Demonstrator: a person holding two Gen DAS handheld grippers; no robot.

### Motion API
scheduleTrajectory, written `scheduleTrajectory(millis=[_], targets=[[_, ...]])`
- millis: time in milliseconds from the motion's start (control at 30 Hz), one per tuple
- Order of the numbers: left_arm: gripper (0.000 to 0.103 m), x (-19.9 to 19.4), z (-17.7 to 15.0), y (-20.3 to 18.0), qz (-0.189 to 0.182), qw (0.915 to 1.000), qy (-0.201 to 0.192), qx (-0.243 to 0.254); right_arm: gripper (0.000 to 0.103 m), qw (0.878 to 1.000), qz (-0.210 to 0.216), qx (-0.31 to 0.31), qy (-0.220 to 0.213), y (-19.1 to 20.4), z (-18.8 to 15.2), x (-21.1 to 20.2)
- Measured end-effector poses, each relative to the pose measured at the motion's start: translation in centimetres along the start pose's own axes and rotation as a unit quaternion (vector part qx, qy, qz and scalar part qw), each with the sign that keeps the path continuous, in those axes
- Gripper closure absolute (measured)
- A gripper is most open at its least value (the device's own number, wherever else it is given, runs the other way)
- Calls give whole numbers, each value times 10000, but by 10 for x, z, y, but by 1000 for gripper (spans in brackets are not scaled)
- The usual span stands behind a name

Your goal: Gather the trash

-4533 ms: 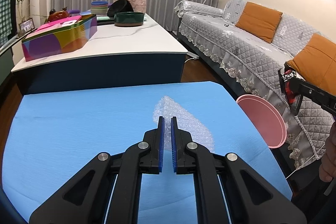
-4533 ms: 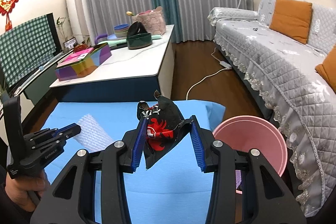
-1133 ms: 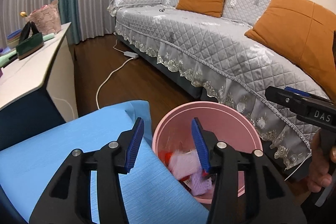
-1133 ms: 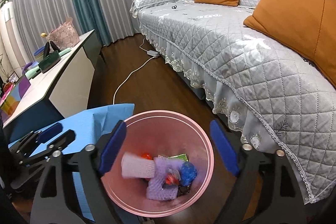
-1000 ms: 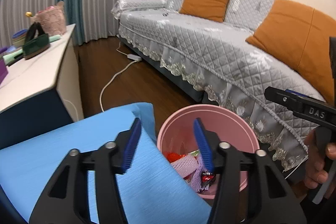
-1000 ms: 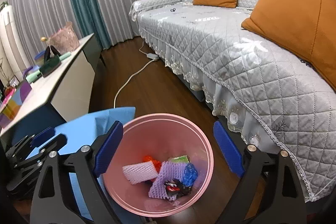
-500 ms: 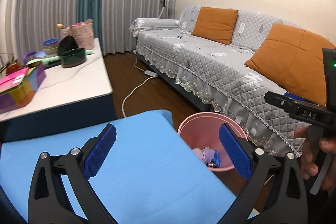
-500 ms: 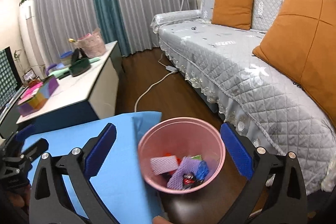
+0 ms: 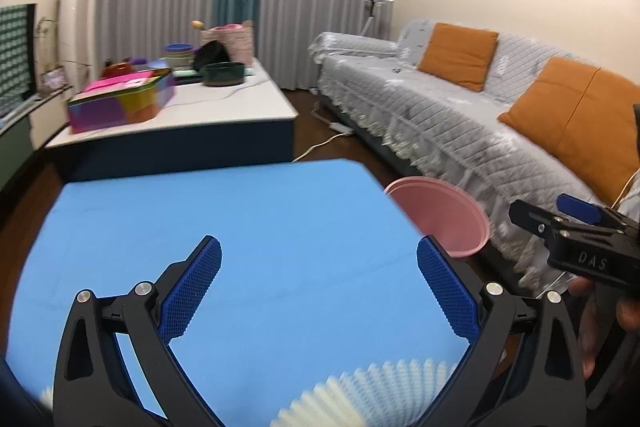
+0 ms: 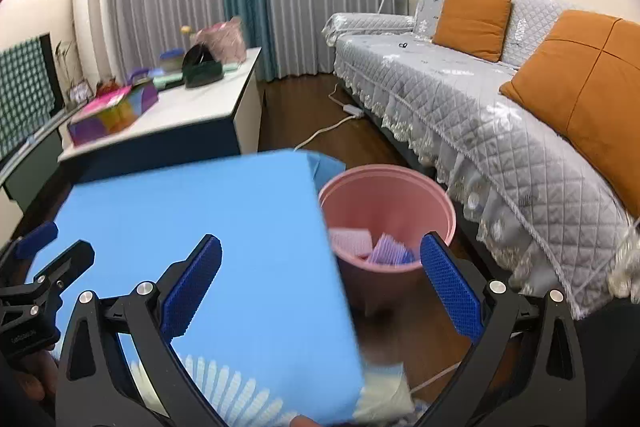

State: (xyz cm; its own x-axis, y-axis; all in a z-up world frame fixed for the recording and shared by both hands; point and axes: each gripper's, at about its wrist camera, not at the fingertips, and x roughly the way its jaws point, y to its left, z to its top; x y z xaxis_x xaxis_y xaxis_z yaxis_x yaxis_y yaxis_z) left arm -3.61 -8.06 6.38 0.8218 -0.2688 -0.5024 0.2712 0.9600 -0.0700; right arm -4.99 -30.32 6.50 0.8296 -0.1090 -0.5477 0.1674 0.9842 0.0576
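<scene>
From the left wrist, the left gripper (image 9: 318,291) hangs over the blue table cover (image 9: 248,227) with its blue-padded jaws spread wide and nothing between them. A pale ribbed piece of foam netting (image 9: 360,399) lies on the cover at the near edge, below the jaws and apart from the pads. The pink trash bin (image 9: 444,217) stands just past the cover's right edge, between it and the grey quilted sofa (image 9: 440,107); its contents are hidden from this angle. At the far right a hand (image 9: 600,311) holds the right gripper (image 9: 560,223), seen side-on. From the right wrist, the right gripper (image 10: 320,287) also stands wide and empty, straddling the cover's (image 10: 200,227) right edge. The bin (image 10: 400,183) sits on the dark floor beside it, holding pink and purple foam netting (image 10: 372,245). Pale ribbed material (image 10: 224,379), probably the same netting, shows at the near edge, though blurred. The left gripper (image 10: 44,259) shows at the lower left.
</scene>
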Motion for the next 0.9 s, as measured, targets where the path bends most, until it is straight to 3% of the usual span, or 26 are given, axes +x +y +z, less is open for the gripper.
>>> scheduleTrajectory(millis=[233,467,900], targets=[[8,-35,-38,17,472,9985,46,-274,5,9992,-57,-392,-99,28,-41,-27],[8,-47,-52,39,814,9954,36,-500,5,9989,-66,-446,-84,38,-44,-21],[8,-42,-54,42,975,9936,72,-573,5,9979,-70,-632,-109,55,-46,-17]])
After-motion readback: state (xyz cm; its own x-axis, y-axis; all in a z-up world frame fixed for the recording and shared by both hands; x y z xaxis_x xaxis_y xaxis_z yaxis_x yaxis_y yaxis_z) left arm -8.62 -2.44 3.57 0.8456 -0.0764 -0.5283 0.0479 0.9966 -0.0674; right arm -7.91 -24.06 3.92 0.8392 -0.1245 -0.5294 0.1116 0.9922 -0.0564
